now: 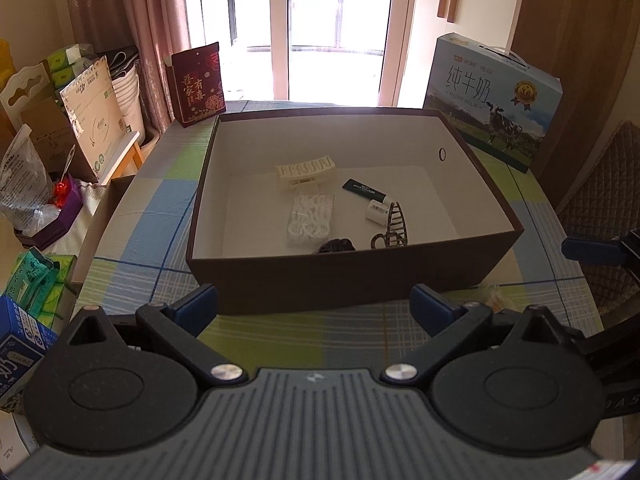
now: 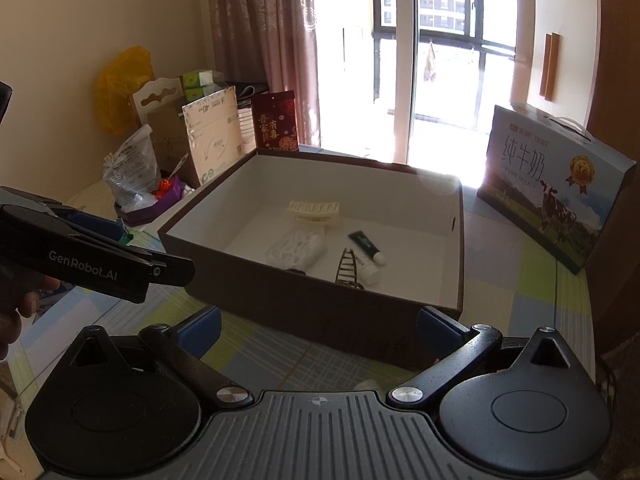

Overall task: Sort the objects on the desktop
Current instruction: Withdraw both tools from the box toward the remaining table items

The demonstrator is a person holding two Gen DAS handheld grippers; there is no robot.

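Tabletop (image 1: 120, 240): checked cloth, blue, green and white.
Box (image 1: 352, 280): brown, mid-tabletop, holding your sorted items.
Room: sunlit window; milk carton (image 1: 496, 100) at far right corner.
Left gripper (image 1: 314, 304): jaws wide, empty.
Right gripper (image 2: 320, 330): jaws wide, empty.

Backlit by blown-out window (image 1: 316, 28) | box (image 1: 352, 280) front wall in shadow | fisheye bends edges, corners vignetted | focus mostly sharp

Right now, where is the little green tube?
The green tube lies on the floor of the brown box, toward its right side, with its capped end beside the small white bottle and the bronze hair claw.
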